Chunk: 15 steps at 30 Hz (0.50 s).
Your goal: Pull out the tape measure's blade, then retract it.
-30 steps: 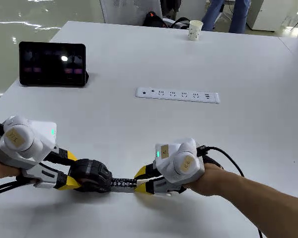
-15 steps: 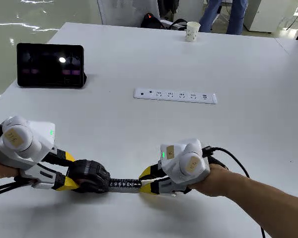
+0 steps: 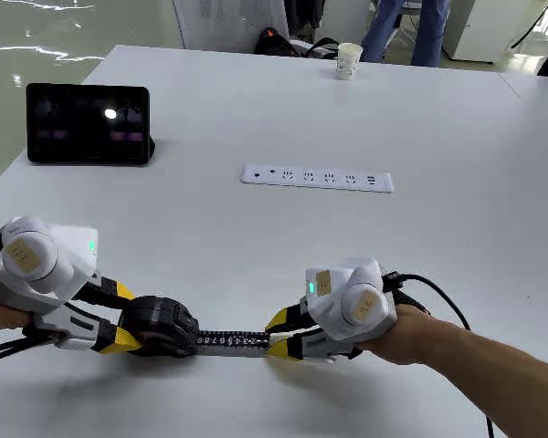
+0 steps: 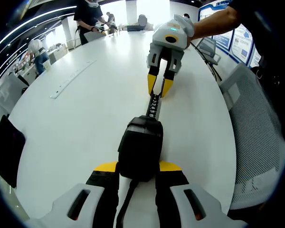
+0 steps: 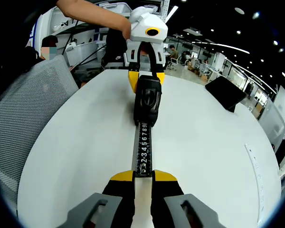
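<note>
A black tape measure case [image 3: 161, 325] rests on the white table [image 3: 347, 128] near its front edge, clamped between the yellow-tipped jaws of my left gripper [image 3: 126, 318]. In the left gripper view the case [image 4: 140, 147] sits between my jaws. A short length of black blade [image 3: 232, 340] with white numbers runs right from the case to my right gripper [image 3: 279, 333], which is shut on the blade's end. The right gripper view shows the blade [image 5: 143, 149] stretching from my jaws [image 5: 142, 176] to the case [image 5: 147, 99].
A dark tablet [image 3: 87, 124] stands at the left. A white power strip [image 3: 316, 177] lies mid-table, and a paper cup [image 3: 349, 60] stands near the far edge. A person's legs [image 3: 411, 23] stand beyond the table. A cable [image 3: 443, 306] trails from the right gripper.
My right gripper has moved to the right with the blade's end, so more blade shows between it and the case. The left gripper and case have stayed put.
</note>
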### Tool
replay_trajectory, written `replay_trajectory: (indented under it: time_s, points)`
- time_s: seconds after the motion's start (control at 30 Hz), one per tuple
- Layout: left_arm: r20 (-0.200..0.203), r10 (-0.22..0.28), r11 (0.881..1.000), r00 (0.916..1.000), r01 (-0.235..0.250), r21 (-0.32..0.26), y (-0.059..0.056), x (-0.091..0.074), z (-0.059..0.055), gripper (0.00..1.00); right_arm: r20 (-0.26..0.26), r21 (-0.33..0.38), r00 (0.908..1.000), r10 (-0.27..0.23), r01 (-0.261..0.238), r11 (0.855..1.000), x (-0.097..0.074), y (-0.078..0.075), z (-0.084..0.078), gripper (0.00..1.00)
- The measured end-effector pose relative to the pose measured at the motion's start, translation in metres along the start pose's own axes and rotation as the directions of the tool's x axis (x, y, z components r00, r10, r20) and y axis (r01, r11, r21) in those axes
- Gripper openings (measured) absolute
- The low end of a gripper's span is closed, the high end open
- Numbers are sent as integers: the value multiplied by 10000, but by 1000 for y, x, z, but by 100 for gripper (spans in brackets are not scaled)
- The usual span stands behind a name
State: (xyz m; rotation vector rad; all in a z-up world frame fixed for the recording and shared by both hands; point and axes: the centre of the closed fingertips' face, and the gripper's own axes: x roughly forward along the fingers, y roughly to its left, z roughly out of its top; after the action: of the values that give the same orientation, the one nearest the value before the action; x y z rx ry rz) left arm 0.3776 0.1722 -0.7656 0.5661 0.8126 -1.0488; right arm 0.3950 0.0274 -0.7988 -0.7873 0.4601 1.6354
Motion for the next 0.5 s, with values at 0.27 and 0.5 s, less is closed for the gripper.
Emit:
replay_trajectory:
  time_s: [0.27,0.5]
  points:
    - [-13,-5,10000,10000,5,-48,0,0,0,23,-146,16,9998,-94,95,10000,-8,-1,-9,9]
    - [-35,-6,10000,10000,6,-50,0,0,0,23,-261,85,9995,-153,155,9998,-14,-1,-17,9]
